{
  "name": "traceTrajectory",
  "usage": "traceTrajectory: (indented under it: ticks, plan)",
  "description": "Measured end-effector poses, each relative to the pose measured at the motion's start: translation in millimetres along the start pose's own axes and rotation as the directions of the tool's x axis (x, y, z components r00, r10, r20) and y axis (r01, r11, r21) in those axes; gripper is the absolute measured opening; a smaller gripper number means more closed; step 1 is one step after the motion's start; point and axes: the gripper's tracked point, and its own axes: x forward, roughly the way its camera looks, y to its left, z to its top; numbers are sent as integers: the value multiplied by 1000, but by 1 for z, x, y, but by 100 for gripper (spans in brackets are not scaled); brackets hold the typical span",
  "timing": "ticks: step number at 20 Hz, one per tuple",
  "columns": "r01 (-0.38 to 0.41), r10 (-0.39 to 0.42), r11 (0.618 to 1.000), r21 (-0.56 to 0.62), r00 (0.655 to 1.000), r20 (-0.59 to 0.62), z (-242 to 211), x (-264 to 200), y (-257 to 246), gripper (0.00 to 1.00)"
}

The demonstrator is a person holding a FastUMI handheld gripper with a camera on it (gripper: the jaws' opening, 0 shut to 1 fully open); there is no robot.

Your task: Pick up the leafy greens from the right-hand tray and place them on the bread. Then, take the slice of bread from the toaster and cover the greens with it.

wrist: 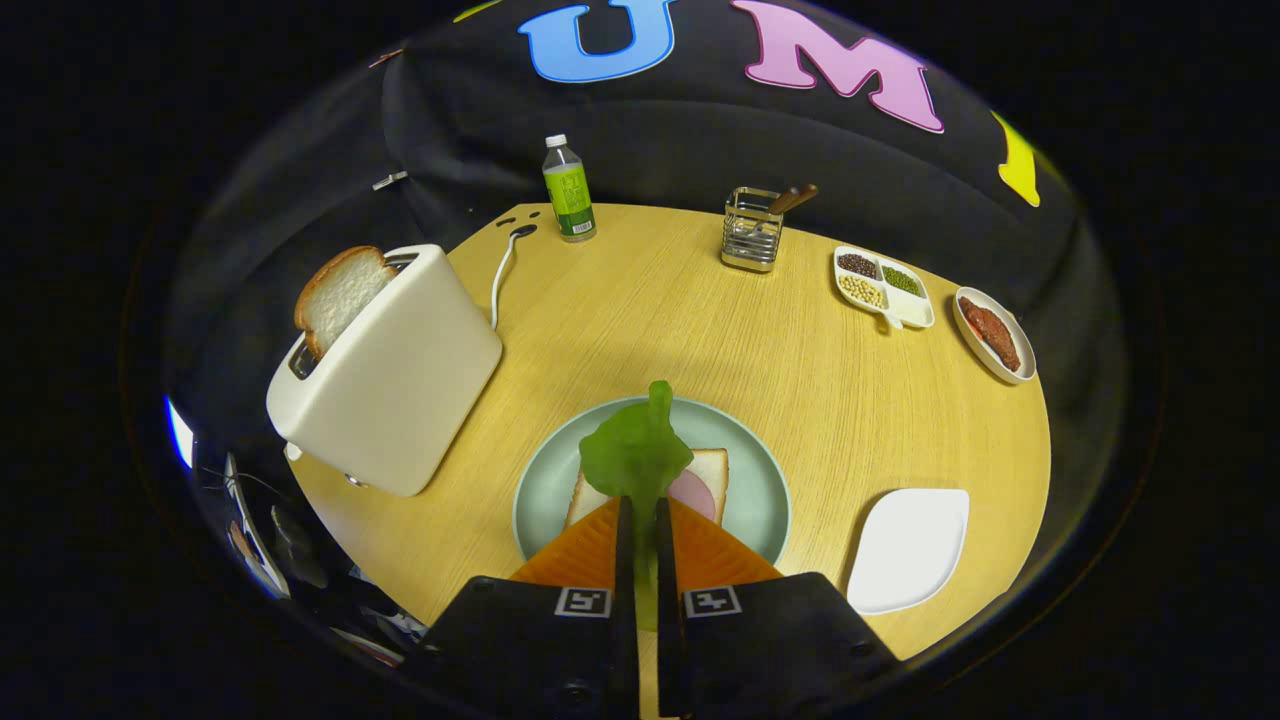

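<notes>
My gripper [640, 515] is shut on the leafy greens [636, 450], a green leaf that sticks out ahead of the fingertips. It hangs over a slice of bread [708, 470] topped with a pink ham slice [690, 492] on a pale green plate [760, 480]. To the left stands a cream toaster [395, 375] with a slice of bread [338, 292] poking out of its slot. A white tray [910, 545] lies to the right of the plate with nothing on it.
At the table's far side stand a green-labelled bottle [569, 190], a wire holder with a wooden-handled utensil [753, 232], a divided dish of beans [882, 286] and a small dish with red food [992, 335]. The toaster's white cord [500, 275] runs back.
</notes>
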Motion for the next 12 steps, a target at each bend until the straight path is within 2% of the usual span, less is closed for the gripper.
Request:
traceTrajectory:
  ticks: [2, 3, 5, 9, 12]
  plan:
    - [23, -23, 1000, -1, 1000, -3, 0, 5, -1, 17]
    - [35, -35, 999, -3, 999, -8, -1, 9, -2, 26]
    - [40, -40, 999, -3, 999, -16, -3, 13, 0, 34]
    - [55, -55, 998, -4, 998, -13, -4, 18, 4, 38]
    - [45, -45, 999, 9, 999, 5, 2, 15, 10, 69]
